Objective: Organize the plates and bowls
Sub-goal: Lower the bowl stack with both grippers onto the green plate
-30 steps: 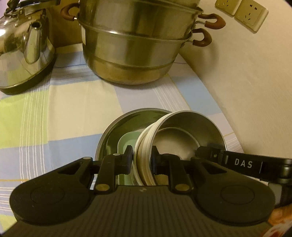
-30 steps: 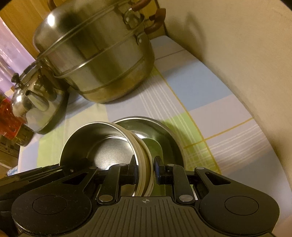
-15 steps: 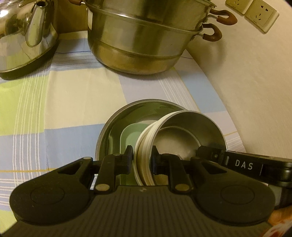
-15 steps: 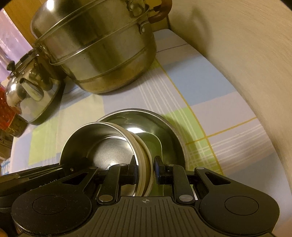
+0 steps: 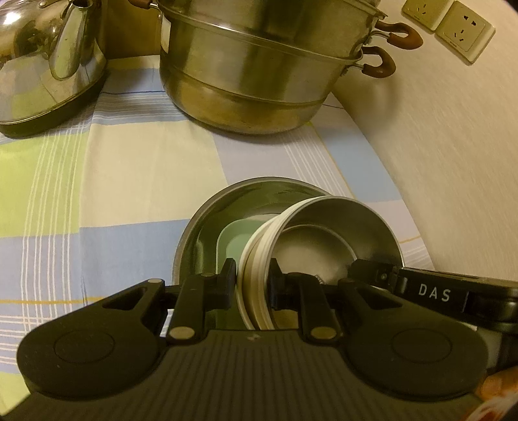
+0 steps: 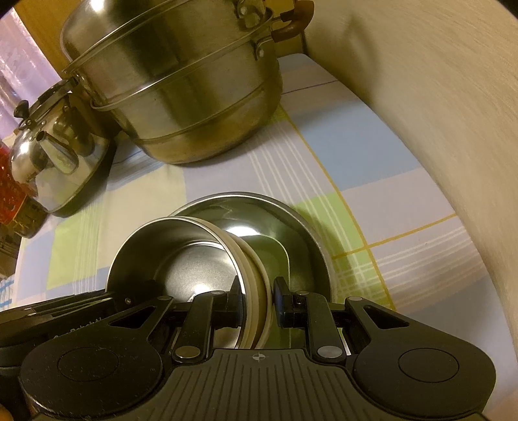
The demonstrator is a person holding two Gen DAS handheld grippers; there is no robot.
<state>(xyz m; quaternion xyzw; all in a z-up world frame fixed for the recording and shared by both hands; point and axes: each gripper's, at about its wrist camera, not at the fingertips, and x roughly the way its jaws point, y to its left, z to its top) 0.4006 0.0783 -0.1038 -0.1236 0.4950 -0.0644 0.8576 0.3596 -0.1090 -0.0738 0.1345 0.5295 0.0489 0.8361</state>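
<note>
A small bowl, steel inside and cream outside, is held tilted on its edge. My left gripper is shut on its rim on one side. My right gripper is shut on the rim on the opposite side, and its black body shows at the right of the left wrist view. Just behind and under the small bowl sits a larger steel bowl on the checked cloth. A pale green plate lies inside it. Whether the small bowl touches them is hidden.
A big two-tier steel steamer pot stands at the back, with a steel kettle to its left. A cream wall with sockets bounds the right side. A red object sits at far left.
Both grips on the small bowl are unchanged. The pot and kettle have slid a little up in both views, and more of the large bowl's rim shows beyond the small bowl.
</note>
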